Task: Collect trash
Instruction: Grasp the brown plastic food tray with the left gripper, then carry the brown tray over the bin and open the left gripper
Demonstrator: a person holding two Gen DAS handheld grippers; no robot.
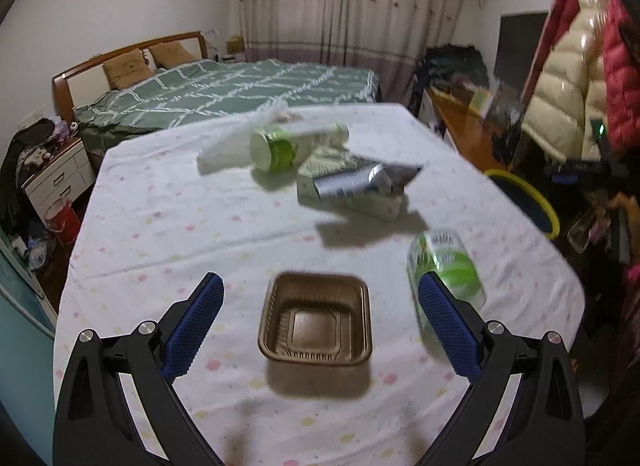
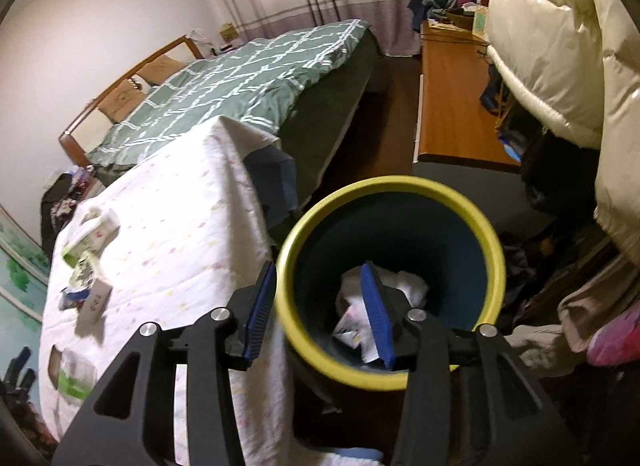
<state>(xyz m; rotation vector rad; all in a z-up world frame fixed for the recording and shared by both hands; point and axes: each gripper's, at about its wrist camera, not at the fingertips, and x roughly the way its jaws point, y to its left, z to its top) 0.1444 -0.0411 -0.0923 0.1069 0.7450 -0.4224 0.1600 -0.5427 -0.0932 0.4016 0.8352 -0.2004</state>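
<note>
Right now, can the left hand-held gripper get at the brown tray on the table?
Probably yes. The left hand-held gripper is open, the brown tray lies straight ahead between its fingers, and nothing stands between them.

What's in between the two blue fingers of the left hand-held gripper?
In the left wrist view, a brown plastic tray sits on the tablecloth between the open left hand-held gripper's fingers, untouched by either one.

dim indoor light | soft shadows | motion blur | fisheye-warped, vignetted edges

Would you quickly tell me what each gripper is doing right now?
Left gripper: open, empty, above the brown tray.
Right gripper: open, empty, over the bin.
</note>
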